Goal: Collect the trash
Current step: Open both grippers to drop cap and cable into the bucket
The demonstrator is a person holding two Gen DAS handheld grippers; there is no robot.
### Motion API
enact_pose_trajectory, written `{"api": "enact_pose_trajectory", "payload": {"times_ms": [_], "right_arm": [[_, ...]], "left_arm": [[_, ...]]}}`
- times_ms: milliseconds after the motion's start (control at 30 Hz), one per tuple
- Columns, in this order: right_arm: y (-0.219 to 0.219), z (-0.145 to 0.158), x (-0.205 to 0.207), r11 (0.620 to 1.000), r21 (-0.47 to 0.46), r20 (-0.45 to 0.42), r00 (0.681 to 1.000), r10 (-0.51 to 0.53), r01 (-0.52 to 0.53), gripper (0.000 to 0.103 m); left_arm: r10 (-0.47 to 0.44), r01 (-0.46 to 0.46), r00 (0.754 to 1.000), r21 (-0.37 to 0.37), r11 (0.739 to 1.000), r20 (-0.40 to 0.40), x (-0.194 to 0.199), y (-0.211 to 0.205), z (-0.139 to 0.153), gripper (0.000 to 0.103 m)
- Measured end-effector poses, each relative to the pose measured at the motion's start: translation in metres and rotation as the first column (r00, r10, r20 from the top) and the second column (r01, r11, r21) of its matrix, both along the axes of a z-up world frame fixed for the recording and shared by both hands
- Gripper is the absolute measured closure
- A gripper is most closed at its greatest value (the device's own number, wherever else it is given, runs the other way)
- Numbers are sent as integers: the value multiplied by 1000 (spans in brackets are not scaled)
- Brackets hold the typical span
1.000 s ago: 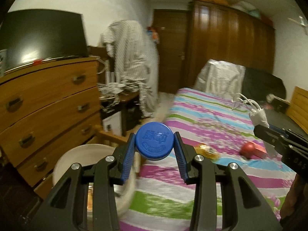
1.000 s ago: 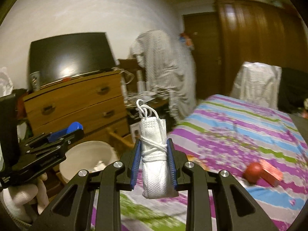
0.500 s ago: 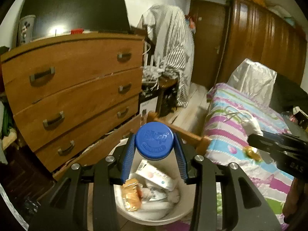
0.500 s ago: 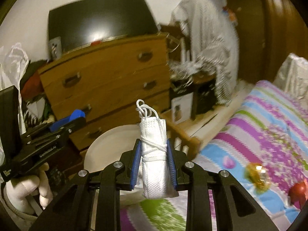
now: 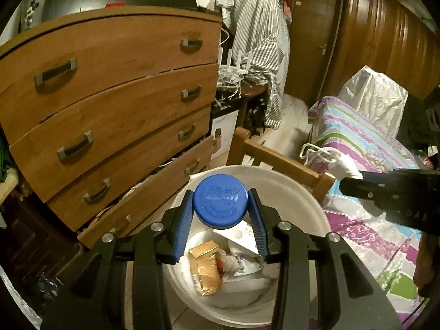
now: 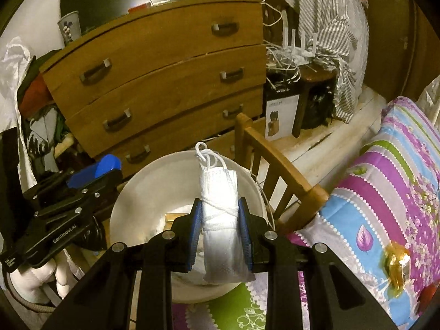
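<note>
**Both tongs loaded above the white bin**

The left tongs (image 5: 221, 221) are closed on a blue bottle cap (image 5: 220, 201), its embossed top facing the camera, the blue pads pressed against its two sides. The cap hangs over the open mouth of the white bin (image 5: 297, 192), which stands on the floor between a wooden dresser (image 5: 110, 96) and the wooden bed frame (image 5: 277, 159). Inside the bin lie a yellowish wrapper (image 5: 205, 268), a white carton (image 5: 239, 235) and crumpled white paper.

The right tongs (image 6: 220, 228) are closed on a folded white face mask (image 6: 220, 220) bound with its own ear loops, which stick up in a small knot above the fold. The mask stands upright between the pads, in front of the bin's near rim (image 6: 132, 187) in the right wrist view; whether it is fully over the opening cannot be told.

On the striped bedspread (image 6: 385, 192) to the right, an amber-coloured wrapper (image 6: 397, 264) lies near the edge of the frame, well apart from the bin. A striped garment (image 5: 255, 41) hangs beyond the dresser.
</note>
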State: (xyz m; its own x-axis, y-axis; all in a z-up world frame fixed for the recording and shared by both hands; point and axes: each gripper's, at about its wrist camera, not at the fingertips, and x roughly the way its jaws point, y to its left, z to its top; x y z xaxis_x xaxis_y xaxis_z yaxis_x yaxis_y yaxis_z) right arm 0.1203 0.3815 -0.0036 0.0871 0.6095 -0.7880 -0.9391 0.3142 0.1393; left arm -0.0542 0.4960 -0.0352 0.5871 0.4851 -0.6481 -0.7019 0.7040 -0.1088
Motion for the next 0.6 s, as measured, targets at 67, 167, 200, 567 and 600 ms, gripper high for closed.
{"api": "enact_pose_trajectory", "payload": {"times_ms": [67,167,200,567,600], "right_arm": [[2,-1,2,1000,-1,-4,1000,-4,4,76],[1,0,5,1000,1,-6,1000,-3,3,75],[2,-1,5,1000,0,-7,1000,-2,2,75],[4,-1,6,1000,0,-8,1000,-1,1,75],[4,-1,5,1000,-2,-8,1000,1,-1,75]], "left_arm": [[7,-7,1000,-7,1000,-4,-2,5,-4,65],[9,-9,1000,-18,1000,-9,-4,10,-9,65],[7,-8,1000,-18,1000,-11,-3,10,-9,65],[4,-4,1000,-23,1000,-14,2,12,-13,65],[5,-5,1000,-23,1000,-15,2,12,-14,65]]}}
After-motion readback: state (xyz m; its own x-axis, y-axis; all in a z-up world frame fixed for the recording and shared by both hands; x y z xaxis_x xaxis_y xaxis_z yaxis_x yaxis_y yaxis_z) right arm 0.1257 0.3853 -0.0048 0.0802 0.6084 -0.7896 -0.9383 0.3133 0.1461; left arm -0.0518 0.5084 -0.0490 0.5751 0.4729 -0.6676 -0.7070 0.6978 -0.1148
